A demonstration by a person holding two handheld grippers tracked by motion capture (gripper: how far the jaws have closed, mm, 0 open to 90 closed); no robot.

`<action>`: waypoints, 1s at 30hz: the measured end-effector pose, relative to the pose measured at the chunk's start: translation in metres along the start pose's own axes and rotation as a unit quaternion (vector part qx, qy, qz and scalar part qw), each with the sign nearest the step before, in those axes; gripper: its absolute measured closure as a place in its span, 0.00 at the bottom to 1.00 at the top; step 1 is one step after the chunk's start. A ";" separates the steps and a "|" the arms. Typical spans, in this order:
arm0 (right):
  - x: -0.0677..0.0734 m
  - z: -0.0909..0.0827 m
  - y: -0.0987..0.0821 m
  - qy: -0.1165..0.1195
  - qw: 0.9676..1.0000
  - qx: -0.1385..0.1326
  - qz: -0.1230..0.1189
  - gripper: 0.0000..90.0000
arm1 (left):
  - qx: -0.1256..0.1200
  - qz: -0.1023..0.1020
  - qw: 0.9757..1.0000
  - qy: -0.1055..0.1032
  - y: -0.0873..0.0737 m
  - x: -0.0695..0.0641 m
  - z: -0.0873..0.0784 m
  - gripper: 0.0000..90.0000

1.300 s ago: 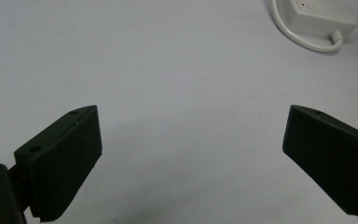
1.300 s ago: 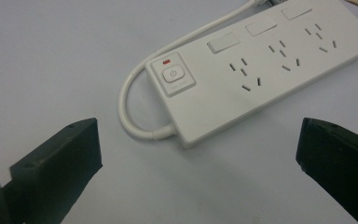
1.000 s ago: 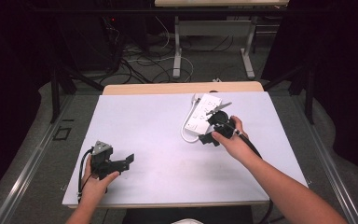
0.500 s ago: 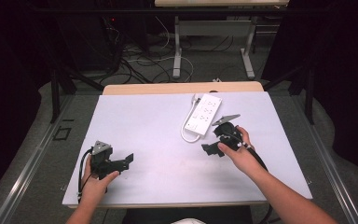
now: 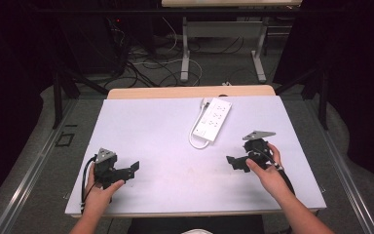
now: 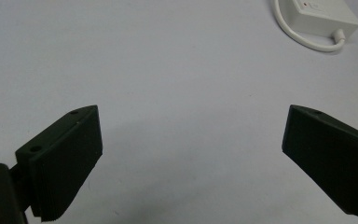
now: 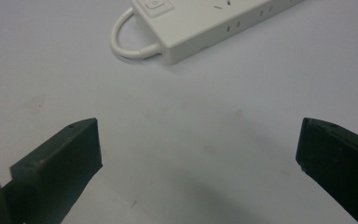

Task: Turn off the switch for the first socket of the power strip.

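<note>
You are pulling your right gripper (image 5: pixel 237 163) back from the power strip (image 5: pixel 213 119). A moment ago it was touching the strip; now it is hovering over the bench (image 5: pixel 151 126) at about 5 o'clock from it, spread wide and holding nothing. The strip is lying flat near the far edge, its white cord (image 5: pixel 195 141) looping at the near end. Your left gripper (image 5: pixel 130 169) is staying at the near left, spread too. It looks like you are done placing the strip.

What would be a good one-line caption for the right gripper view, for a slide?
Open right tongs above a bare white table, with a white power strip lying just ahead.
</note>
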State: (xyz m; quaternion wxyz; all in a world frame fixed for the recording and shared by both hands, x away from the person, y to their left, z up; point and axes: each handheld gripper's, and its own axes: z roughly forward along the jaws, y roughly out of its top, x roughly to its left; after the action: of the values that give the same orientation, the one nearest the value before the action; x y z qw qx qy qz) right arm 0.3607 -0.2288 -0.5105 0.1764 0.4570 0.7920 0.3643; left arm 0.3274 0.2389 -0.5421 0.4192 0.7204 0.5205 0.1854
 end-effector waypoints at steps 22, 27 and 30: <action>-0.036 -0.026 -0.051 -0.031 0.998 -0.029 0.045 0.00 | -0.002 -0.005 1.000 0.008 0.000 0.004 -0.001 0.06; -0.038 -0.024 -0.057 -0.031 0.998 -0.037 0.050 0.00 | -0.001 -0.005 1.000 0.007 0.000 0.004 -0.001 0.06; -0.040 -0.023 -0.061 -0.031 0.997 -0.039 0.057 0.00 | -0.001 -0.007 1.000 0.008 0.000 0.005 -0.001 0.06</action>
State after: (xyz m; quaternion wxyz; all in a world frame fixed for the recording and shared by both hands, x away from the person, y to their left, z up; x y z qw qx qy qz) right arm 0.3310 -0.2919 -0.5422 0.1981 0.5051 0.7440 0.3900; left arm 0.3285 0.2438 -0.5421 0.4169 0.7148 0.5285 0.1894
